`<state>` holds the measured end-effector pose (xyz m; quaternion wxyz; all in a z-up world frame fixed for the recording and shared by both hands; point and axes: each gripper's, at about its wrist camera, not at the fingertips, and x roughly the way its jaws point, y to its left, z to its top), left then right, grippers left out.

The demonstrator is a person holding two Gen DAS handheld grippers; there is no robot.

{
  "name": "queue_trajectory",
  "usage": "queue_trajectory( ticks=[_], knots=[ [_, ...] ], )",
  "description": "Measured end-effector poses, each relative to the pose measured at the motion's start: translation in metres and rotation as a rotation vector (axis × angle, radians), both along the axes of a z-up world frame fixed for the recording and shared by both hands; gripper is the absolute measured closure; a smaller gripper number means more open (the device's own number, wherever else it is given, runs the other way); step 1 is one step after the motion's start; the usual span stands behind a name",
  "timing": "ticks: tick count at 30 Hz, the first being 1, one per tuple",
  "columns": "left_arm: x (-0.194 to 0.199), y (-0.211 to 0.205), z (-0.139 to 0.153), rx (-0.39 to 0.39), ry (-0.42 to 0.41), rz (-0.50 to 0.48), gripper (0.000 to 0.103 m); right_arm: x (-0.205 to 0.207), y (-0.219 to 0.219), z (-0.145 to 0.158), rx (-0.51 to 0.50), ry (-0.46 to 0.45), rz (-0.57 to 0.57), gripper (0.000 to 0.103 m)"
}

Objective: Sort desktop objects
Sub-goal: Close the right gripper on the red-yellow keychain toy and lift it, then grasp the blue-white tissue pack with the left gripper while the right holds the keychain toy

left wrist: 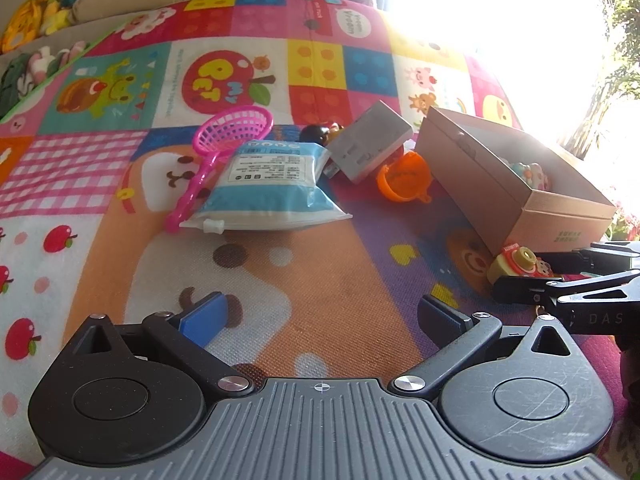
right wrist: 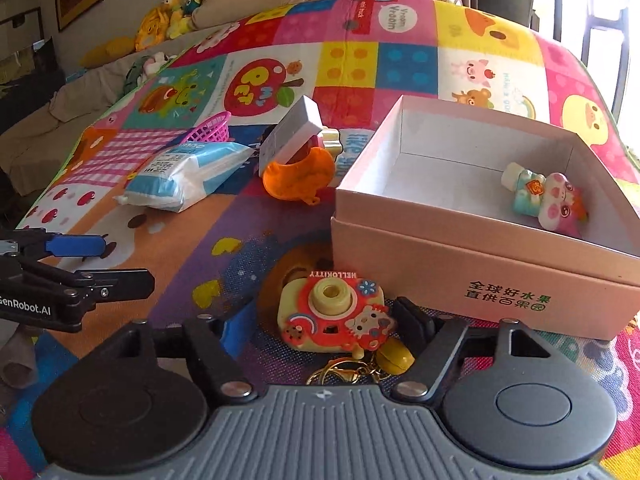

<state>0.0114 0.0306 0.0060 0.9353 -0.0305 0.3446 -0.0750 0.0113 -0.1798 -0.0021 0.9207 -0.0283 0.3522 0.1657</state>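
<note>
bright play mat (left wrist: 328,288) by sunlit window (left wrist: 500,12); l gripper (left wrist: 320,316) spread, r gripper (right wrist: 320,328) spread round toy camera (right wrist: 332,312).

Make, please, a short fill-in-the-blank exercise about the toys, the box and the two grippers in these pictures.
1. The small toy camera lies between the fingers of the ____ gripper.
2. The open pink cardboard box holds ____ small toy figure.
3. The pink plastic net scoop lies beside the blue and white ____.
4. The left gripper holds ____.

Missing words: right; one; pouch; nothing
</note>
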Motion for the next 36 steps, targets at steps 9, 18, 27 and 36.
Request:
queue_trajectory(
  ticks=[9, 18, 27, 36],
  knots=[
    [0.006, -0.001, 0.032, 0.031, -0.136, 0.026, 0.0, -0.038, -0.016, 0.008, -0.043, -0.032, -0.02, 0.044],
    [0.099, -0.003, 0.026, 0.168, 0.026, 0.096, 0.0, -0.057, -0.032, 0.021, -0.029, -0.067, -0.058, 0.045],
    [0.079, -0.006, 0.023, 0.205, 0.03, 0.112, 0.039, -0.079, -0.054, 0.05, -0.014, -0.118, -0.083, 0.045],
    [0.016, -0.074, 0.135, 0.11, -0.302, -0.113, 0.038, -0.096, -0.095, 0.153, 0.004, -0.405, -0.165, 0.045]
  ],
)
